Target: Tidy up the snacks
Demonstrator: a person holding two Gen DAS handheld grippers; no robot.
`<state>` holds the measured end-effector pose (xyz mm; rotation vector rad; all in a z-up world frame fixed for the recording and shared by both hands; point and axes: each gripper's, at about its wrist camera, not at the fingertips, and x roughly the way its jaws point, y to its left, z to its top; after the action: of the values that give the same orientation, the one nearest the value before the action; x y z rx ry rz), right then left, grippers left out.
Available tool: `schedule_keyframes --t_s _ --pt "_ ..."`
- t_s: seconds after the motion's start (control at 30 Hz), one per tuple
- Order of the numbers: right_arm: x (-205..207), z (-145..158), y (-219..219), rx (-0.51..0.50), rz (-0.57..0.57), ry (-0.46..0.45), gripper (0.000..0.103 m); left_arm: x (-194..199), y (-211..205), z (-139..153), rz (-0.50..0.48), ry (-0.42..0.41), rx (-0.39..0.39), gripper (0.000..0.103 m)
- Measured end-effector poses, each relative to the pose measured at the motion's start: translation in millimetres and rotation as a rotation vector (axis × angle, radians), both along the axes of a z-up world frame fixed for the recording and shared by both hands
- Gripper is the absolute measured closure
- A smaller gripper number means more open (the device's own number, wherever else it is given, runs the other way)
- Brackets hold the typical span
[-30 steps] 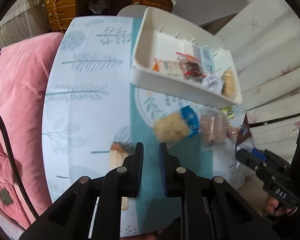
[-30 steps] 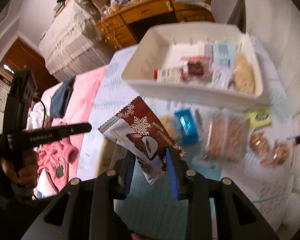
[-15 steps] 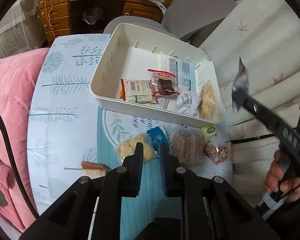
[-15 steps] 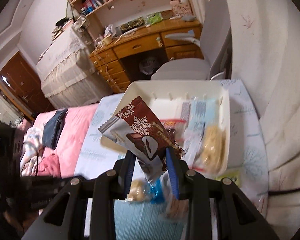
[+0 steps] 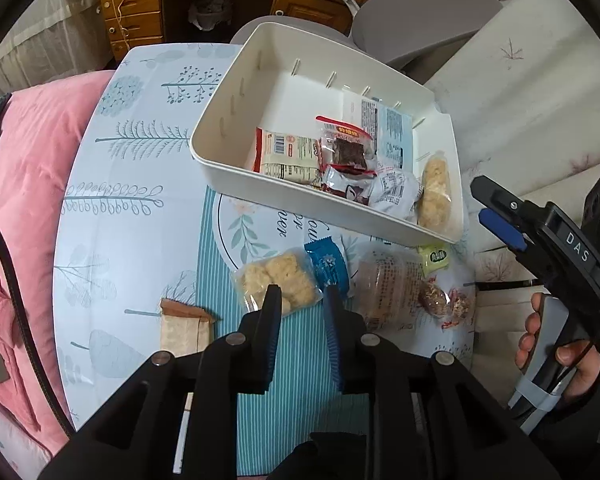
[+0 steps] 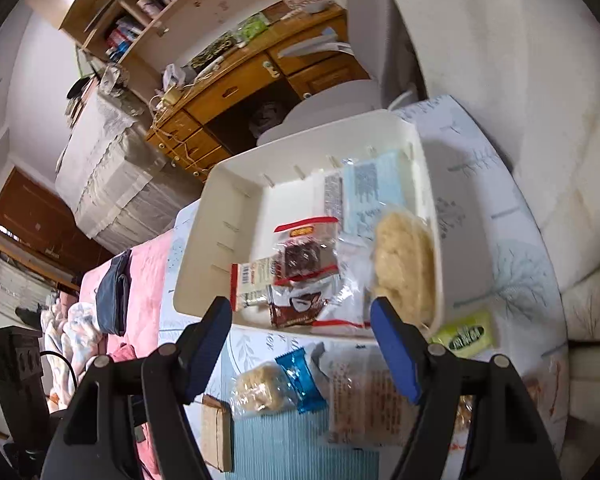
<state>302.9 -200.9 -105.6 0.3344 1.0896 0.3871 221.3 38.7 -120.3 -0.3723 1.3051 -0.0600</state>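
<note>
A white tray (image 5: 220, 120) (image 6: 204, 248) stands at the far side of the table, with several packets inside. A brown snowflake packet (image 5: 350, 192) (image 6: 296, 308) lies loose at its near wall. My right gripper (image 6: 300, 312) (image 5: 488, 208) hovers over that wall; its jaws are opening wide and hold nothing. My left gripper (image 5: 300, 300) hangs above the table in front of the tray, its jaws opening a little and empty. Below it lie a puffed rice packet (image 5: 276, 280), a blue candy (image 5: 328, 268) and a clear biscuit pack (image 5: 384, 280).
A green candy (image 5: 434, 258), two wrapped sweets (image 5: 444, 300) and a brown carton (image 5: 184, 324) also lie on the table. Pink bedding (image 5: 28, 184) borders the left edge. A grey chair (image 5: 420, 20) and a wooden desk (image 5: 140, 12) stand behind, a white cushion (image 5: 520, 92) to the right.
My right gripper let go of the brown snowflake packet, which now lies in the tray, and its jaws spread wide. My left gripper's jaws parted slightly.
</note>
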Motion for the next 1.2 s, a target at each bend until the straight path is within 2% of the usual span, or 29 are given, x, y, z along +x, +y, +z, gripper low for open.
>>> schedule_keyframes --t_s 0.17,0.23,0.47,0.77,0.83,1.1,1.2 --pt "-13.9 -3.2 -18.6 0.008 -0.059 0.011 0.031 -7.7 -5.4 1.3 -0.029 -0.011 0.006 0.079" --pt "-23.4 -2.8 -25.8 0.008 -0.083 0.01 0.031 -12.2 -6.4 1.4 -0.037 -0.016 0.009 0.073" --pt "-61.9 1.0 -44.3 0.002 -0.16 0.009 0.031 -35.7 -6.3 -0.7 -0.071 -0.024 0.027 0.07" --pt "-108.5 -13.7 -58.1 -0.009 -0.223 0.069 0.026 -60.9 9.8 -17.1 -0.069 0.0 0.046 0.045" --pt "-119.2 -20.7 -59.7 -0.009 -0.234 0.092 0.025 -65.4 14.5 -24.3 -0.068 0.02 0.055 0.036" --pt "-148.2 -47.3 -65.5 0.024 -0.289 0.186 0.019 -73.1 33.7 -65.8 -0.058 0.138 0.086 0.019" --pt "-155.2 -55.6 -67.0 0.044 -0.315 0.216 0.016 -72.4 38.6 -84.7 -0.06 0.196 0.101 0.017"
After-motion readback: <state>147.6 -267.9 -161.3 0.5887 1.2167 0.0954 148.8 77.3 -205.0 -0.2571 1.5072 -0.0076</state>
